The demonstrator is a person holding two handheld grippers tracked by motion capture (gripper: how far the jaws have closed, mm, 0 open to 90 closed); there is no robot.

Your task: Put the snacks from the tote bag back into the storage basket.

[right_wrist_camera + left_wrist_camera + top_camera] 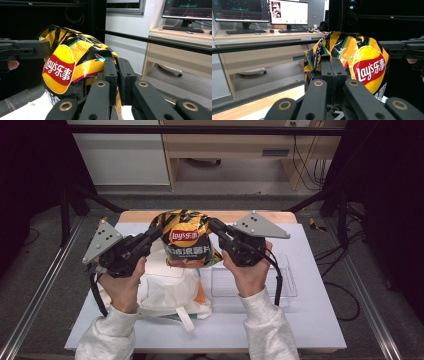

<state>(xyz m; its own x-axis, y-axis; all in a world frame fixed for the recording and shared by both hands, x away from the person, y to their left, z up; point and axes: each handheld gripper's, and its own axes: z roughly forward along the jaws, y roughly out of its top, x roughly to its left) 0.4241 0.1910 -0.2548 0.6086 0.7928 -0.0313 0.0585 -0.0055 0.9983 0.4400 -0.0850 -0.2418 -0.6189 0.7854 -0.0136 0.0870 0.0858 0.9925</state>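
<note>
A yellow and black Lay's crisp bag (186,240) hangs above the table between both grippers. My left gripper (159,231) is shut on the bag's left edge, and my right gripper (216,225) is shut on its right edge. In the left gripper view the closed jaws of the left gripper (331,65) pinch the side seam of the crisp bag (362,60), with the right gripper (402,48) beyond it. In the right gripper view the right gripper (117,67) clamps the opposite seam of the crisp bag (70,60), and the left gripper (25,50) reaches in from the left.
A white cloth bag (165,292) with something orange inside lies on the table (320,320) under the crisp bag. A clear plastic tray (282,282) sits to its right. Dark frame rails border the table, and desks with monitors (287,12) stand beyond.
</note>
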